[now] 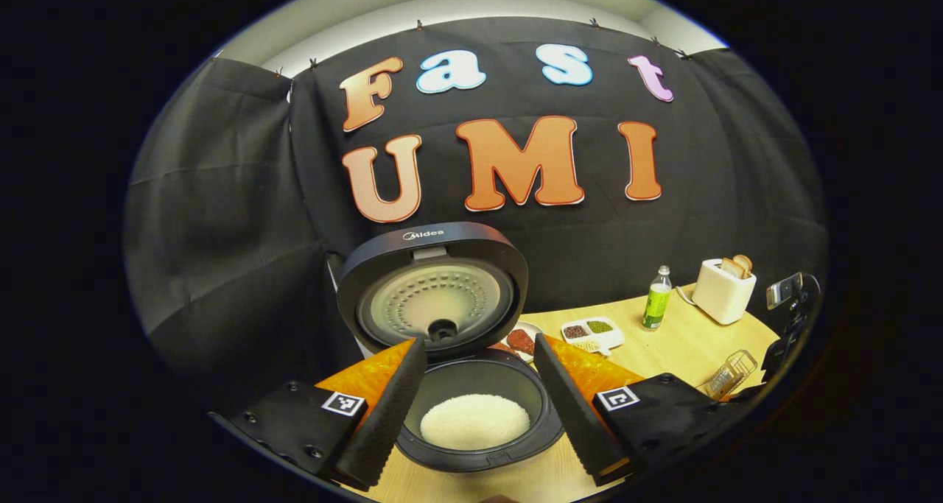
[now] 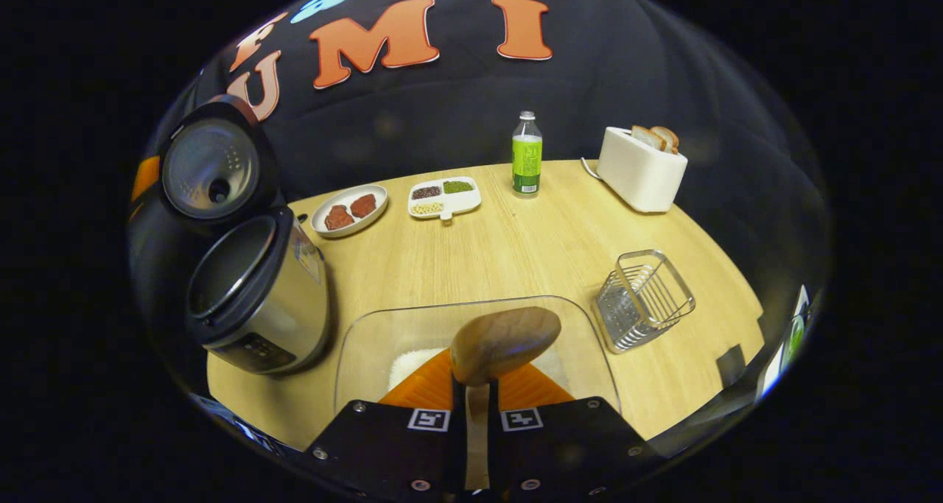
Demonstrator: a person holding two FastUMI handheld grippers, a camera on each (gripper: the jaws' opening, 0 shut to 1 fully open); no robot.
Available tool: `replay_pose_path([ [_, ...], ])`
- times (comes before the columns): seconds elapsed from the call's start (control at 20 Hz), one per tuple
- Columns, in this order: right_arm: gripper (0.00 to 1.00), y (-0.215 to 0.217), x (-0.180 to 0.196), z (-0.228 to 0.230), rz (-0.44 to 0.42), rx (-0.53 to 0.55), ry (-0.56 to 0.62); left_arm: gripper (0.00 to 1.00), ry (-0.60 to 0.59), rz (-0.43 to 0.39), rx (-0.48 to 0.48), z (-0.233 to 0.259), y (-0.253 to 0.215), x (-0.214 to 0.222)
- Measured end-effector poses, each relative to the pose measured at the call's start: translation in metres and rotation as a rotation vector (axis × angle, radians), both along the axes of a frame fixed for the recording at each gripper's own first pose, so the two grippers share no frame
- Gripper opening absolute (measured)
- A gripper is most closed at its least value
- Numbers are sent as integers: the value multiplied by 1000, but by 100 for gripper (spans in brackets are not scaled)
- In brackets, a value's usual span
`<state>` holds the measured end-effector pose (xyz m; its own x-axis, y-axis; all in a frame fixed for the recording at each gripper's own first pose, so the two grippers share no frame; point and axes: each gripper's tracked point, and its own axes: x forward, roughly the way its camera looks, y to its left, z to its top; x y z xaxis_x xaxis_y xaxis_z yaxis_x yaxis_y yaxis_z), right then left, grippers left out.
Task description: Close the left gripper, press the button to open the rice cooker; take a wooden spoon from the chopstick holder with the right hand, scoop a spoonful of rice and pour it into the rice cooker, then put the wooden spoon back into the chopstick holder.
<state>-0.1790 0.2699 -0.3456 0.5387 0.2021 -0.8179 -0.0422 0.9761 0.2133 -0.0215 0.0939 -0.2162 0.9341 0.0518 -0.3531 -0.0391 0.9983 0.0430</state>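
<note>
Up front, found the left hand-held gripper (image 1: 479, 341) spread wide, pinching nothing, with the open rice cooker (image 1: 479, 462) straight ahead between its two fingers. From the left gripper view, looked down into the pot and saw a flat bed of white rice (image 1: 475, 420) at the bottom, with the lid (image 1: 433, 289) standing upright just beyond. Made out the wire chopstick holder (image 1: 729, 374) far off to that gripper's right, lying on its side on the bench (image 1: 685, 341).

From the right gripper view, found the right hand-held gripper (image 2: 471, 385) pressed together on the handle of the wooden spoon (image 2: 505, 343), the spoon's bowl poking out just past the fingertips. Could not tell whether the spoon carried any rice. Saw a clear container (image 2: 368, 341) directly beneath and ahead of that gripper, with a patch of rice (image 2: 412, 359) inside. Placed the cooker ahead and to that gripper's left, and the holder ahead and to its right, well apart from the spoon.

Counted one spoon, one cooker, one holder and one clear container. Farther ahead counted one green-labelled bottle (image 2: 527, 153), one toaster (image 2: 639, 168) with two slices of bread, one plate (image 2: 350, 210) with two reddish pieces, and one divided dish (image 2: 444, 197) with three sorts of grain.
</note>
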Motion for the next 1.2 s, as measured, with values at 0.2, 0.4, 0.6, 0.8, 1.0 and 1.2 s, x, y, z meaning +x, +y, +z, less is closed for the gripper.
replay_pose_path([
  [0.2,11,10,-3,0,-36,74,39,99,4,-7,11,-2,3,1],
  [0.4,11,18,-1,0,-60,121,51,99,29,-11,8,-9,6,-3],
  [0.6,11,19,-2,-1,-89,166,80,90,22,-21,-5,-7,5,-4],
  [0.8,11,27,-1,1,-115,266,106,90,19,-19,-12,-7,6,-3],
  [1.0,11,22,2,-4,-152,367,148,99,17,-16,-11,-5,5,-4],
  [1.2,11,18,0,-11,-219,493,213,90,27,-13,-8,-8,2,-9],
])
